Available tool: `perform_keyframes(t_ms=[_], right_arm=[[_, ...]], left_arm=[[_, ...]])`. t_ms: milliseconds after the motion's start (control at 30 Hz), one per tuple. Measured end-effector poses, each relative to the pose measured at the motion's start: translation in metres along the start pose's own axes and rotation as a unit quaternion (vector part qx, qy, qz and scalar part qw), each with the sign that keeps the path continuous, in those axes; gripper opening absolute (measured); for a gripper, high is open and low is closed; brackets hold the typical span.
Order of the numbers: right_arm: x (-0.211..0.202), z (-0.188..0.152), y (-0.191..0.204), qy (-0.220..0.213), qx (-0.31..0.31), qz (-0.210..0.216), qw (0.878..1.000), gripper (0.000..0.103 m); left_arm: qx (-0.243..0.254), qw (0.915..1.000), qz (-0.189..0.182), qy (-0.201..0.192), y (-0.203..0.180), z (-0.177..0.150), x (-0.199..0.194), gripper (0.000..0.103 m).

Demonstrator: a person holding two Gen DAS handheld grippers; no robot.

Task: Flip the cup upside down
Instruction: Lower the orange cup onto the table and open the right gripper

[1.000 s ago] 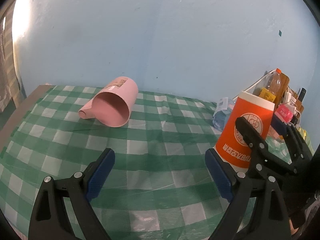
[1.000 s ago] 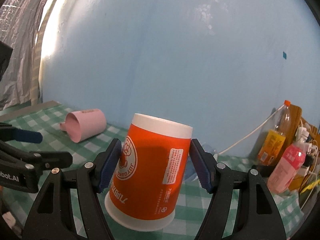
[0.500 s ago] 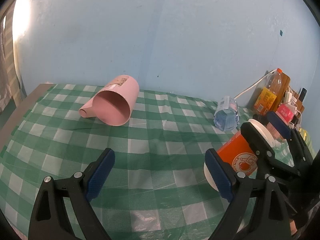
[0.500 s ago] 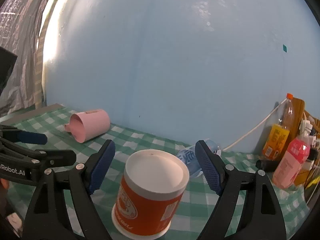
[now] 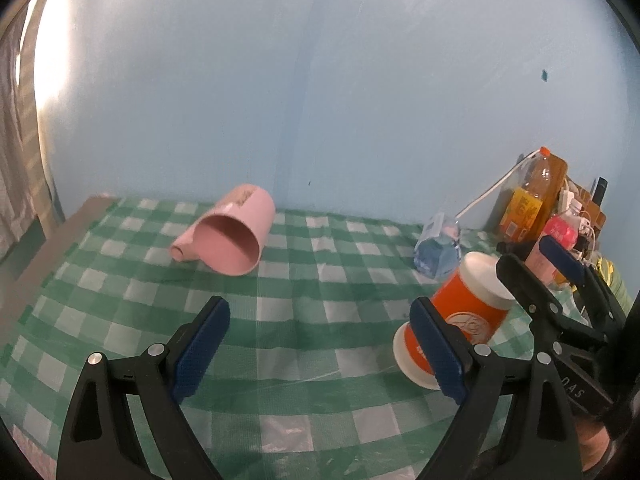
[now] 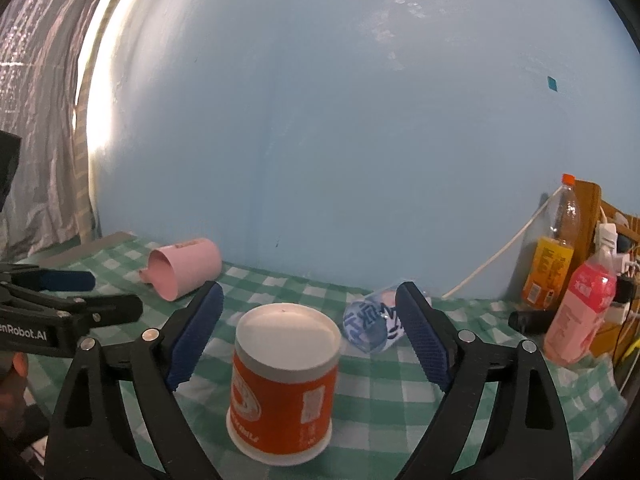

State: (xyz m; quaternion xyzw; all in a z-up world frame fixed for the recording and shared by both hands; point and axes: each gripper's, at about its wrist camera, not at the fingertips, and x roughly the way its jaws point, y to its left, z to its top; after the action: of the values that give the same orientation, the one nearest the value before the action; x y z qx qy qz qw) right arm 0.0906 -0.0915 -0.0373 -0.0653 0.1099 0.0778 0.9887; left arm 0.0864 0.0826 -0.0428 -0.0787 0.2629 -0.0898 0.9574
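Observation:
An orange paper cup (image 6: 285,384) with white rims stands upside down on the green checked tablecloth (image 6: 372,396), its white base facing up. My right gripper (image 6: 310,336) is open and raised above and behind it, jaws wide on either side, not touching. The cup also shows in the left wrist view (image 5: 468,312), partly behind my left gripper's right finger. My left gripper (image 5: 320,344) is open and empty over the cloth. The right gripper shows at the right of the left wrist view (image 5: 560,280).
A pink mug (image 5: 236,236) lies on its side at the back left. A clear blue-printed cup (image 6: 372,322) lies behind the orange cup. Bottles (image 6: 580,312) and cables crowd the right end. A blue wall runs along the back.
My right gripper let go of the orange cup, opened wide and lifted up and back. The cup now stands upside down on the cloth. The left gripper stayed open, almost still.

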Motion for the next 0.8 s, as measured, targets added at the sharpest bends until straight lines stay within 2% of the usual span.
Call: perform_keyframes(t_ms=[200, 367, 500, 600, 667, 800], right_arm=[[-0.024, 0.003, -0.012, 0.005, 0.012, -0.009, 1.000, 0.089], [-0.042, 0.005, -0.021, 0.005, 0.019, -0.015, 1.000, 0.090], [-0.053, 0.006, -0.025, 0.015, 0.024, -0.020, 0.999, 0.090], [-0.060, 0.007, -0.026, 0.029, 0.023, -0.018, 0.999, 0.090], [-0.064, 0.006, -0.026, 0.034, 0.022, -0.017, 0.999, 0.090], [-0.069, 0.004, -0.025, 0.040, 0.019, -0.021, 0.999, 0.090]], left_arm=[[0.020, 0.9993, 0.007, -0.031, -0.013, -0.003, -0.017, 0.093], [0.045, 0.9967, 0.034, -0.058, -0.026, -0.007, -0.028, 0.093], [0.052, 0.9955, 0.032, -0.072, -0.032, -0.009, -0.037, 0.093], [0.059, 0.9941, 0.035, -0.084, -0.036, -0.010, -0.043, 0.103], [0.064, 0.9918, 0.047, -0.100, -0.040, -0.012, -0.047, 0.103], [0.074, 0.9904, 0.044, -0.108, -0.046, -0.014, -0.054, 0.103]])
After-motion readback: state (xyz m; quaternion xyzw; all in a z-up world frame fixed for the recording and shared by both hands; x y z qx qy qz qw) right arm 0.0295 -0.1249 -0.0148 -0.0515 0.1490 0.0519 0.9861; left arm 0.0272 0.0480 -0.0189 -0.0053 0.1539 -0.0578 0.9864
